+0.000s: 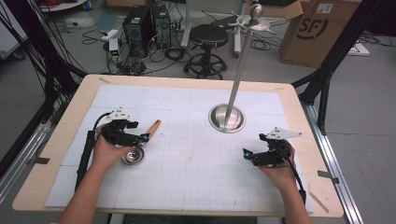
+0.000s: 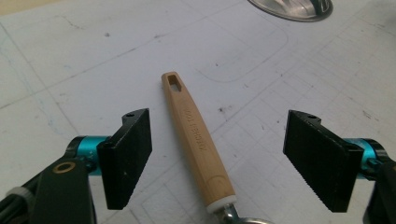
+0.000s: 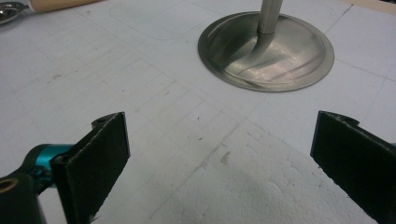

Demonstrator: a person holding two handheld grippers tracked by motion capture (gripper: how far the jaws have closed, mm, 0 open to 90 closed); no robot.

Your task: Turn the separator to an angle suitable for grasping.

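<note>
Ladle [image 1: 139, 146] with a wooden handle [image 2: 197, 142] and a small steel bowl [image 1: 133, 155], lying flat on the white gridded mat [image 1: 196, 163] at the table's left side, handle pointing away from the person. The left gripper [image 1: 140, 138] hovers over it with jaws spread wide, the handle lying between them but touched by neither. The handle looks stiff, light and matte, likely a surer hold than the polished bowl; mid-handle seems the best place to grasp, though the bowl end may sag. The right gripper [image 1: 246, 154], also wide open and holding nothing, rests well apart at the right. A steel stand, round base [image 3: 266, 51] and tall pole [image 1: 239, 65], rises between and beyond them; nothing lies across the ladle.
</note>
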